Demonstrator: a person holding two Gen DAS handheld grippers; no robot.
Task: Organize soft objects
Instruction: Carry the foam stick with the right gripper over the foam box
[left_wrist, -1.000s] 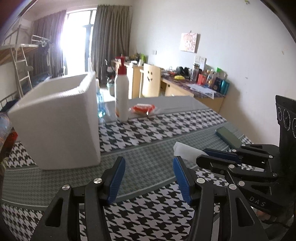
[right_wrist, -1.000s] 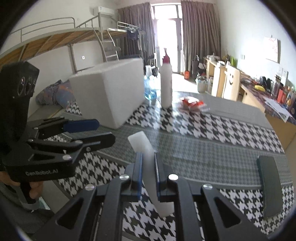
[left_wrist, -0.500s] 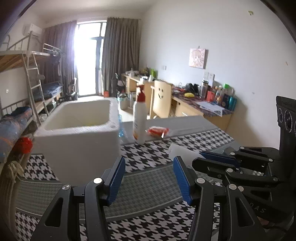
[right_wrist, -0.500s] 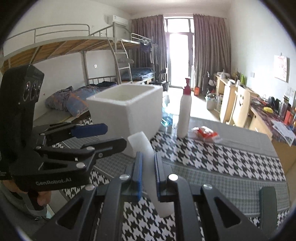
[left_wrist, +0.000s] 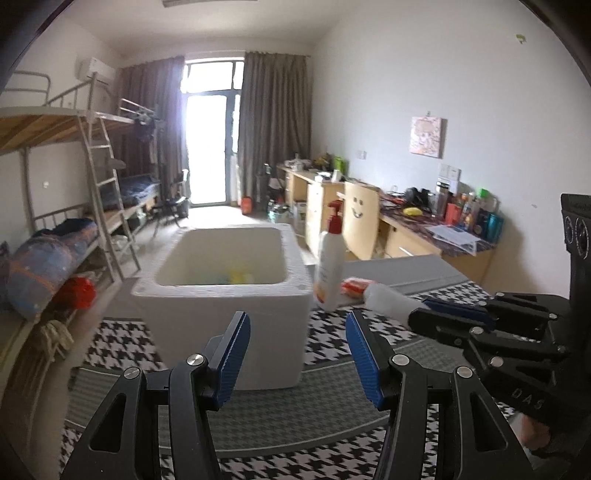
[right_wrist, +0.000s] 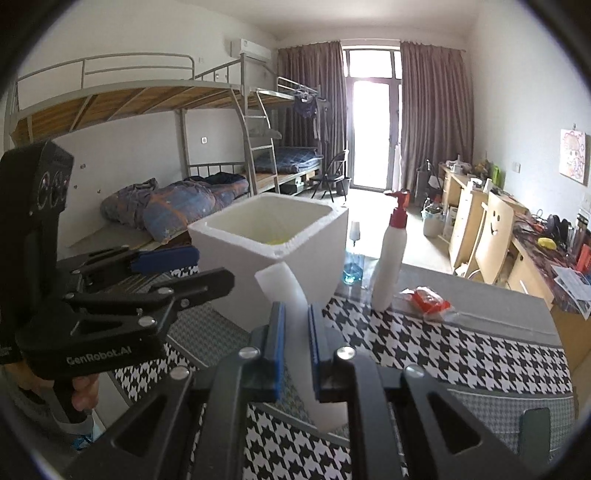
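The right gripper (right_wrist: 293, 332) holds a white foam piece (right_wrist: 284, 286) in narrow fingers, short of the foam box (right_wrist: 314, 254). The left gripper (left_wrist: 297, 350) is half open, empty. A loose pinch could drop it on the worktop (right_wrist: 424, 347).

A table (right_wrist: 480, 354) covered in a black-and-white houndstooth cloth lies under both grippers. Ahead of them stands a white foam box (left_wrist: 236, 295); to its right a white pump bottle (right_wrist: 389, 258), then a red packet (right_wrist: 428, 300). A dark flat case (right_wrist: 535, 430) lies right of the right-hand gripper.
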